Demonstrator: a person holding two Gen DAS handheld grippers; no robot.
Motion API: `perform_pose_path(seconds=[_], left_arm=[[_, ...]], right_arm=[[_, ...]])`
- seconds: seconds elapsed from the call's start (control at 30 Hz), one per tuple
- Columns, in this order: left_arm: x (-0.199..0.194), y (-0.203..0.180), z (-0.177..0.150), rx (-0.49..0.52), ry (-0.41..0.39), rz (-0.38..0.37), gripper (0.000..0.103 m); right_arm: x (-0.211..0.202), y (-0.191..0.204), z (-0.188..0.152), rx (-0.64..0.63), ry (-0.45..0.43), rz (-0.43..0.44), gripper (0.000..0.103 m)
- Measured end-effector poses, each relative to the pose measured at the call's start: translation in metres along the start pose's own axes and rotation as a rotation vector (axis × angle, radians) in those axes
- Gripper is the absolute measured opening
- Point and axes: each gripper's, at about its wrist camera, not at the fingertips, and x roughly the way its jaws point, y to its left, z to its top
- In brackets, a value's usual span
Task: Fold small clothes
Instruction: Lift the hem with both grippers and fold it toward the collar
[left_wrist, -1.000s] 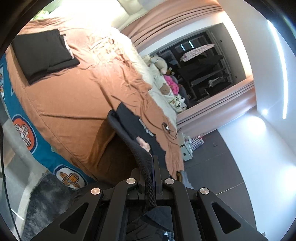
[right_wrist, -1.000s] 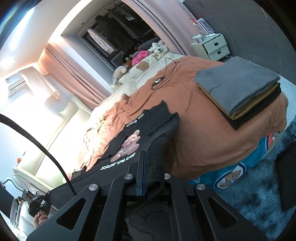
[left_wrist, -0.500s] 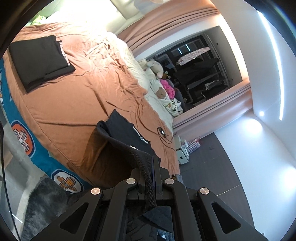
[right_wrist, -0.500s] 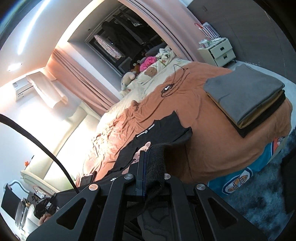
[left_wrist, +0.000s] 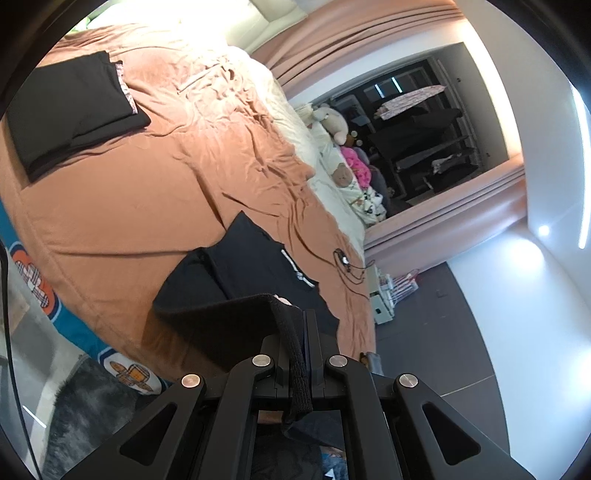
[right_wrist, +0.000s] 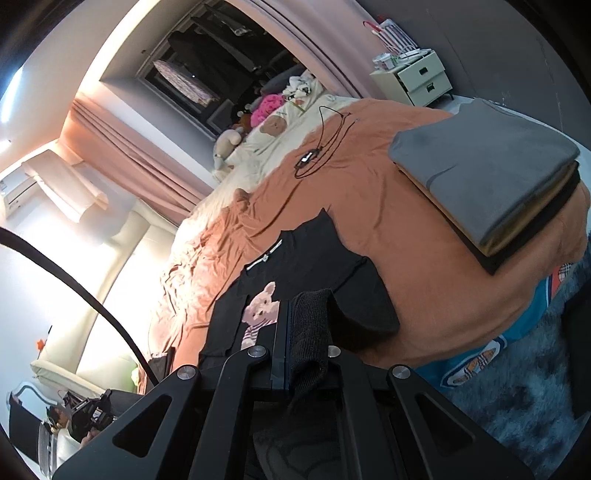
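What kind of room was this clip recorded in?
A home bedroom, most likely. A wide bed under an orange-brown bedspread fills both views, with stuffed toys near its head, a white bedside cabinet beside it, and pink curtains on the far wall.

The left black two-finger gripper (left_wrist: 303, 332) points toward 12 o'clock, its jaws clamped tight on black fabric. The right black two-finger gripper (right_wrist: 295, 325) matches, jaws pinched shut on fabric too.

free: bare orange bedspread (left_wrist: 122, 206) left of the left jaws | blocked: black folded pile (left_wrist: 70, 118) far left, cable (right_wrist: 325, 147) ahead, grey-topped folded stack (right_wrist: 491, 173) right of the right jaws
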Motion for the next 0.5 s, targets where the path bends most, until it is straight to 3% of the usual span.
perform_pose_path(seconds=[0.5], left_arm=[[0.114,0.014,0.051,-0.021,0.04,0.13,0.003]], right_arm=[[0.122,0.015,0.071,-0.011,0.102,-0.071,0.0]])
